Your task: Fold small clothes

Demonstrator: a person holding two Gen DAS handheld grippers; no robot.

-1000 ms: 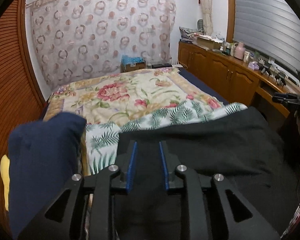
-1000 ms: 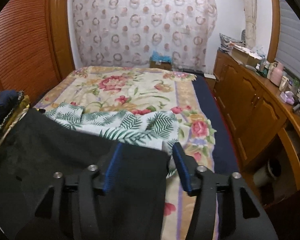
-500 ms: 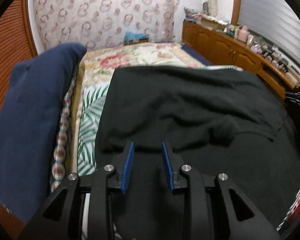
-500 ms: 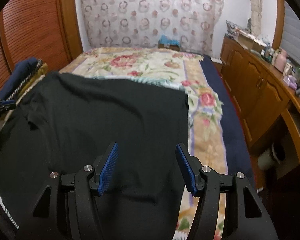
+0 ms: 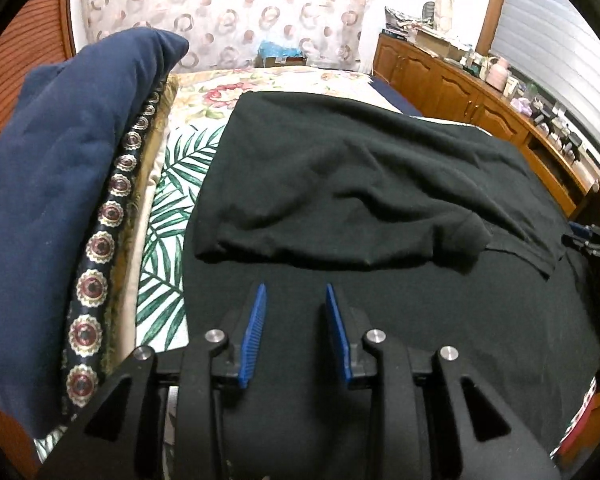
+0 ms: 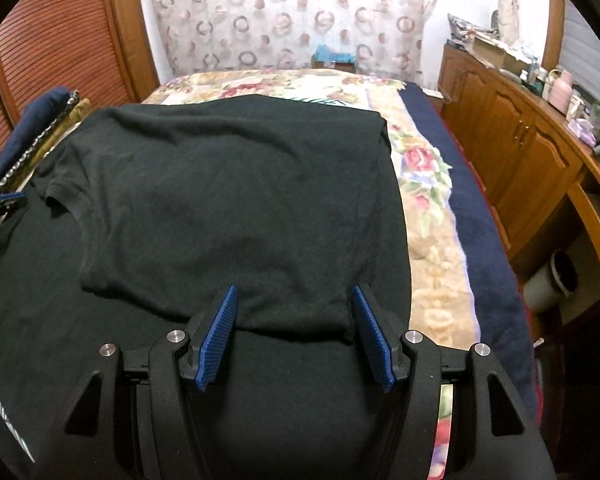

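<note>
A black T-shirt (image 5: 360,184) lies on the bed, its far half folded toward me over the near half; it also shows in the right wrist view (image 6: 228,200). My left gripper (image 5: 296,300) is open and empty just above the near part of the shirt, short of the folded edge. My right gripper (image 6: 294,304) is open wide and empty, its fingertips (image 6: 228,304) straddling the folded edge near the shirt's right side.
A stack of folded clothes with a navy piece (image 5: 60,184) on top lies to the left. A palm-leaf cloth (image 5: 172,216) lies under the shirt on the floral bedspread (image 6: 428,208). A wooden cabinet (image 6: 520,148) runs along the right, with a bin (image 6: 556,280) below.
Both grippers have lowered and drawn back toward me, laying the shirt's far half folded over the near half. The left jaws have opened wider; the right stay open.
</note>
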